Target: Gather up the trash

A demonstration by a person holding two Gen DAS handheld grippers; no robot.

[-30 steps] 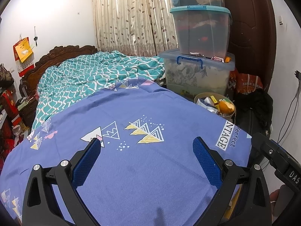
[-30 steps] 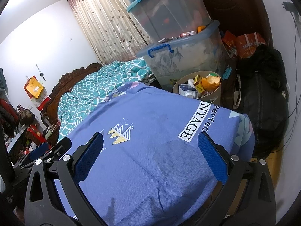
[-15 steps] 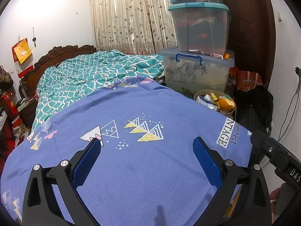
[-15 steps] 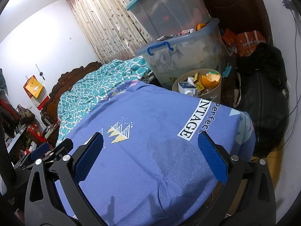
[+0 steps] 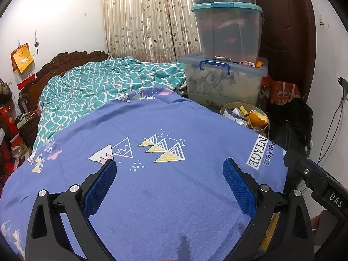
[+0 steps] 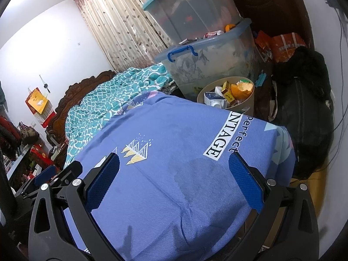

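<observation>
A round tan bin (image 5: 264, 126) (image 6: 248, 103) stands on the floor past the bed's far right corner. It holds cartons, small boxes and an orange peel (image 5: 257, 118) (image 6: 241, 89). My left gripper (image 5: 169, 169) hangs open over the blue bedsheet (image 5: 163, 195), nothing between its blue pads. My right gripper (image 6: 174, 163) is open too, above the same sheet (image 6: 174, 195) near the "VINTAGE" print. The right gripper's body shows at the lower right of the left wrist view, and the left gripper at the lower left of the right wrist view. No loose trash lies on the sheet.
Stacked clear storage boxes (image 5: 226, 80) (image 6: 208, 52) stand behind the bin, in front of a dark wooden door. A black bag (image 6: 302, 108) sits right of the bin. A teal patterned blanket (image 5: 104, 87) covers the bed's far half. Clutter lines the left wall.
Both grippers stayed open and the views shifted only slightly; the left wrist view tilted a little so the bin and boxes sit lower in the frame.
</observation>
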